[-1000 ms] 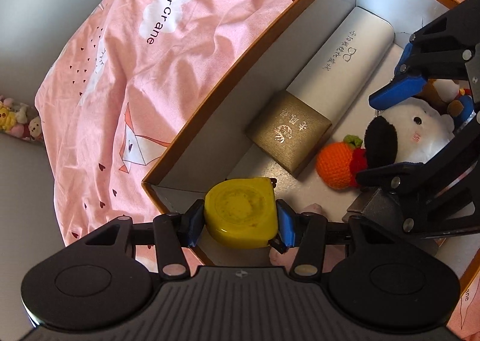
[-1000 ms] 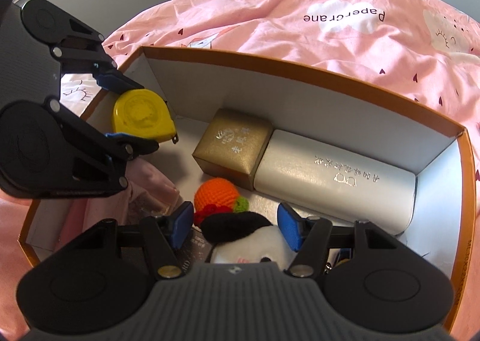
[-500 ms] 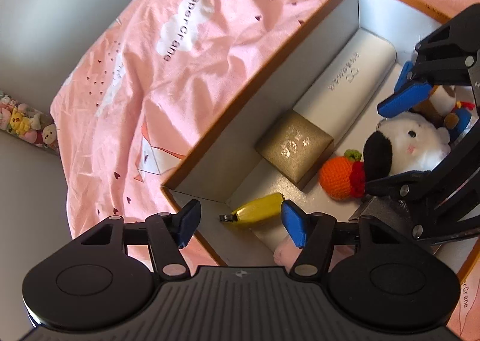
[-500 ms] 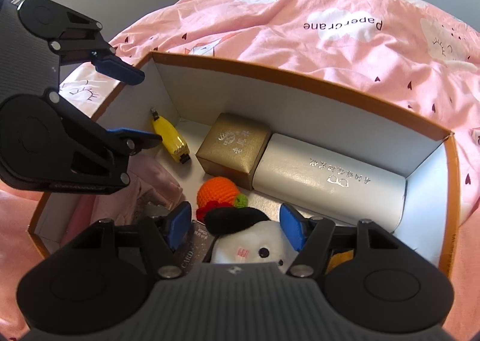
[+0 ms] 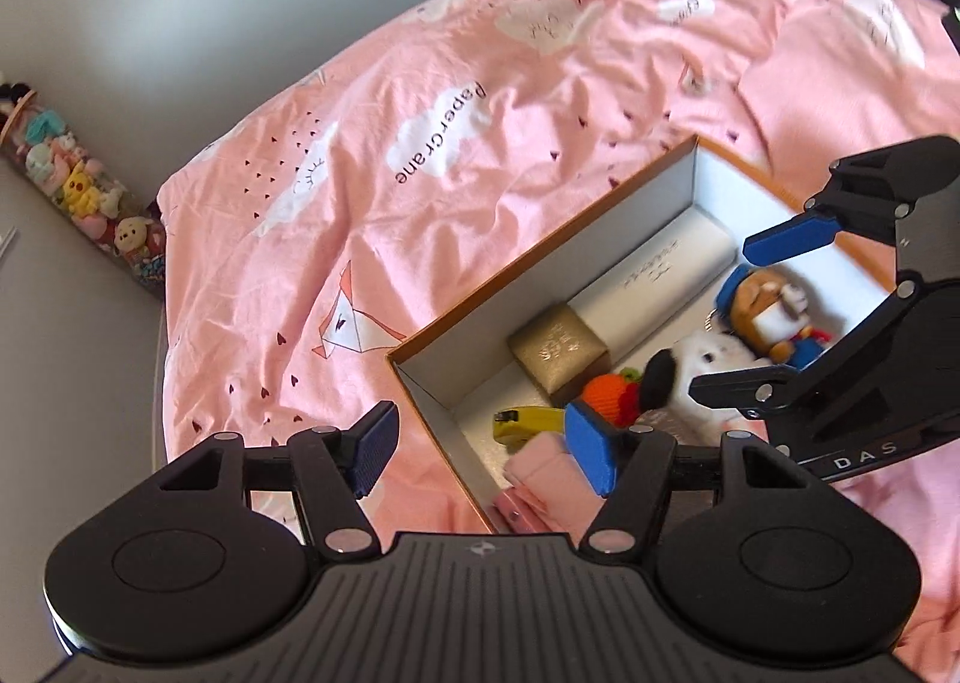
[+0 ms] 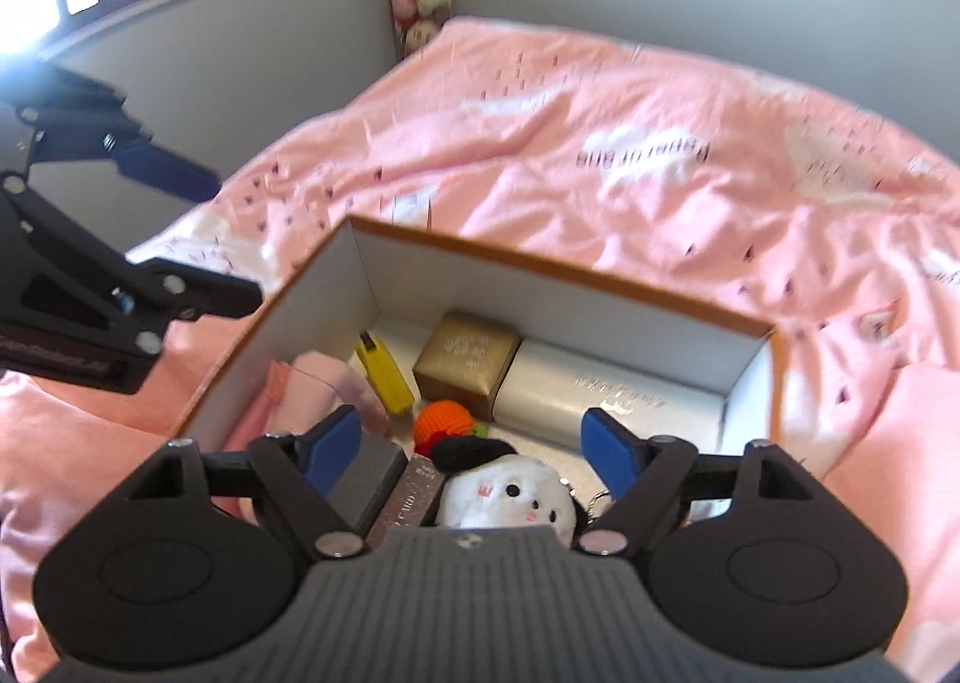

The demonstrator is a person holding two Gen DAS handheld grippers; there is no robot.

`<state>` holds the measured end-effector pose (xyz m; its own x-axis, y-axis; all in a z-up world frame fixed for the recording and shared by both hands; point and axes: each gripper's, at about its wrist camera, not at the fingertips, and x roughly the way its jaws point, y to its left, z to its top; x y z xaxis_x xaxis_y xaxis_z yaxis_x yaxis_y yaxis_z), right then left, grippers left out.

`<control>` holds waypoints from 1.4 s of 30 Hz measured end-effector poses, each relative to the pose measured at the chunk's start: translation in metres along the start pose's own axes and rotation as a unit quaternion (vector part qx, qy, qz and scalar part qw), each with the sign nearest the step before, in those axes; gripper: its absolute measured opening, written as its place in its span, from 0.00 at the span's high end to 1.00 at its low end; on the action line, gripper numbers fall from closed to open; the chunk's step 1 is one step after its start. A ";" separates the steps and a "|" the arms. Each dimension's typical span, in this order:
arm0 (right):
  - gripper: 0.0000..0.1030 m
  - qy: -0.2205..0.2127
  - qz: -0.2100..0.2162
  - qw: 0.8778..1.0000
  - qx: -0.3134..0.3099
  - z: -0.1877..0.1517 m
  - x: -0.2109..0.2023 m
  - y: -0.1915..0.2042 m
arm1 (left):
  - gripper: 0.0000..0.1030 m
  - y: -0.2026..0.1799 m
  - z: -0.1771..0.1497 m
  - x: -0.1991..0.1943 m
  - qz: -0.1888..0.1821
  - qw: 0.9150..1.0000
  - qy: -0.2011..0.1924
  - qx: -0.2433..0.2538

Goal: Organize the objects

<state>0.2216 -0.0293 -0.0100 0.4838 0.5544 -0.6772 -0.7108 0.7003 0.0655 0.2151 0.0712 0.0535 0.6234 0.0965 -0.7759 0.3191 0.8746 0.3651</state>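
**Both grippers empty above the filled box**

The left gripper (image 5: 480, 443) and right gripper (image 6: 474, 443) hang over the orange-rimmed box (image 6: 540, 263) on the pink bedspread (image 5: 480, 113). Each pair of jaws has just been opening, with nothing between them. The yellow tape measure (image 6: 384, 371) lies on edge in the box's corner, beside the gold case (image 6: 468, 359) and white plush (image 6: 510, 497).

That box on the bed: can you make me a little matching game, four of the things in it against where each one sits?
Things:
1. yellow tape measure
2. gold box
3. white case
4. white plush toy

Places:
A. nearest the camera
B. along the far wall, right end
C. between the tape measure and the white case
D. on edge beside the pink cloth

Pairs: 1-D, 2-C, 3-B, 4-A
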 end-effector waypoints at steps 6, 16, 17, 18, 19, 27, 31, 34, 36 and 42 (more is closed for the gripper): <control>0.12 -0.068 -0.016 0.997 0.008 -0.013 -0.064 0.010 | 0.27 -0.009 -0.016 -0.062 0.022 0.997 -0.060 -0.054; 0.06 -0.193 -0.062 0.979 0.026 -0.058 -0.158 0.030 | 0.27 -0.060 -0.052 -0.126 0.074 0.978 -0.141 -0.135; 0.06 -0.200 -0.067 0.977 0.028 -0.063 -0.164 0.031 | 0.27 -0.063 -0.056 -0.127 0.066 0.977 -0.141 -0.148; 0.06 -0.203 -0.074 0.976 0.030 -0.068 -0.170 0.032 | 0.27 -0.064 -0.061 -0.127 0.054 0.974 -0.143 -0.168; 0.06 -0.204 -0.081 0.975 0.032 -0.073 -0.173 0.034 | 0.27 -0.065 -0.066 -0.127 0.044 0.970 -0.147 -0.188; 0.06 -0.179 -0.120 0.974 0.073 -0.110 -0.170 0.037 | 0.19 -0.086 -0.113 -0.113 0.057 0.948 -0.152 -0.275; 0.06 -0.166 -0.104 0.977 0.089 -0.126 -0.162 0.044 | 0.18 -0.099 -0.132 -0.097 0.019 0.949 -0.125 -0.288; 0.06 -0.162 -0.117 0.977 0.070 -0.135 -0.154 0.054 | 0.18 -0.106 -0.141 -0.086 0.012 0.948 -0.114 -0.298; 0.06 -0.157 -0.126 0.978 0.049 -0.140 -0.149 0.061 | 0.18 -0.109 -0.143 -0.081 0.018 0.947 -0.105 -0.303; 0.06 -0.151 -0.137 0.978 0.045 -0.149 -0.146 0.064 | 0.18 -0.115 -0.150 -0.076 0.018 0.948 -0.095 -0.304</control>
<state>0.0295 -0.1330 -0.0160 0.7882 0.4390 -0.4313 -0.4926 0.8702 -0.0145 0.0239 0.0348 -0.0069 0.7625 0.0954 -0.6399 -0.1399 0.9900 -0.0191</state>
